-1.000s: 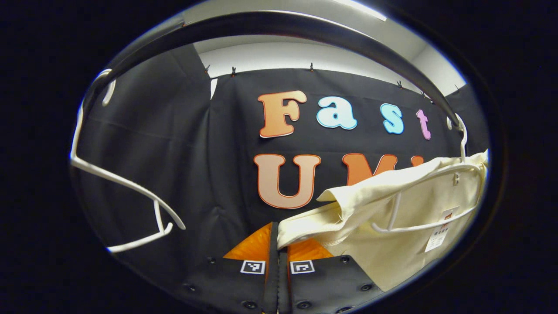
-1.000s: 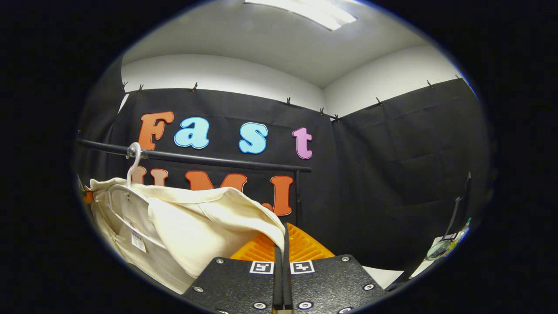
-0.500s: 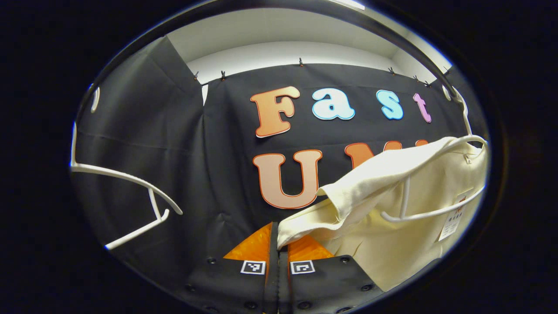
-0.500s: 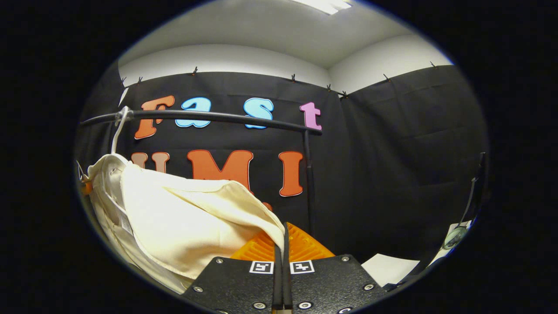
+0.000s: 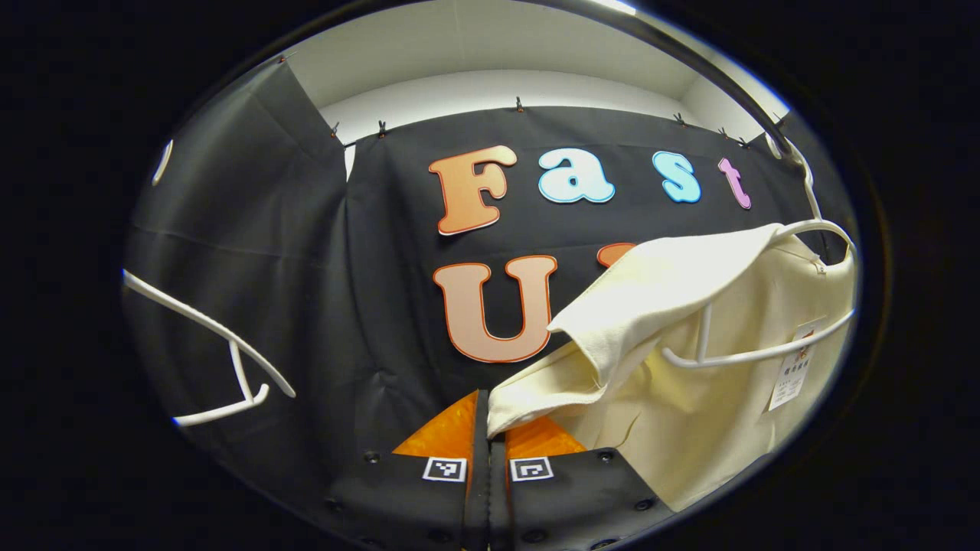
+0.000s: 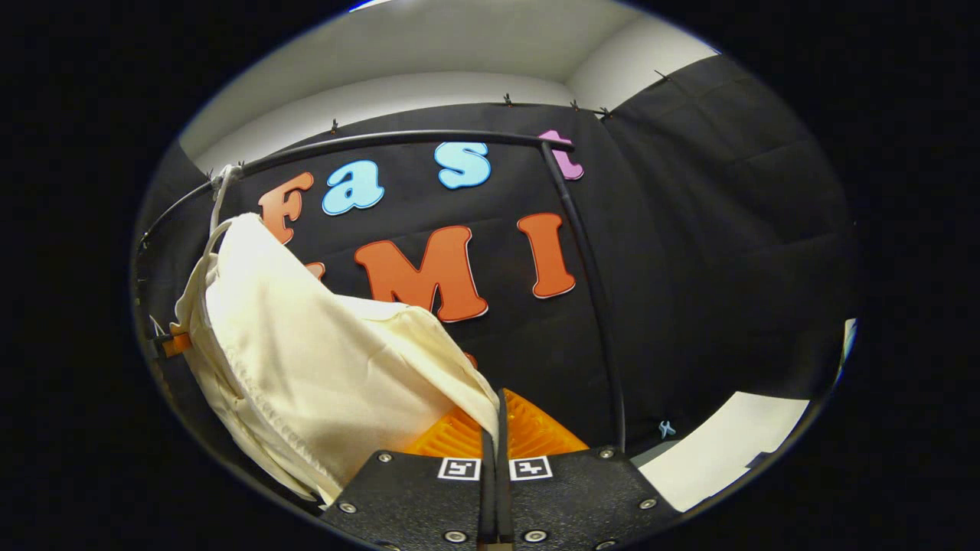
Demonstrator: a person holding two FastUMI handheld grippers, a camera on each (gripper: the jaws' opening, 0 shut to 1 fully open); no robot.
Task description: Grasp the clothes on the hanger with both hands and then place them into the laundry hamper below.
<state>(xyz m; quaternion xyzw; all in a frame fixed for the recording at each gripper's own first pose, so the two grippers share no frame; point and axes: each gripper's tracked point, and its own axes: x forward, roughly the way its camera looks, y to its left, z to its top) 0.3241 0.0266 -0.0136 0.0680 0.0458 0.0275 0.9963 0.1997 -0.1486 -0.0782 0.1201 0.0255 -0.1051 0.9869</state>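
Both claws are pinching one cream cotton shirt [image 5: 689, 398]: left claw [image 5: 488, 436], right claw [image 6: 495, 428]. Two white plastic hangers [image 5: 754, 348] are hanging from the black rail [image 6: 398, 139].

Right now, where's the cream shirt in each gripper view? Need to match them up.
Left gripper view: the shirt fills the lower right, draped on a white hanger, one edge running down into the shut jaws.
Right gripper view: the shirt hangs at lower left, its edge in the shut jaws.
Shared landmark: the black rail above it.
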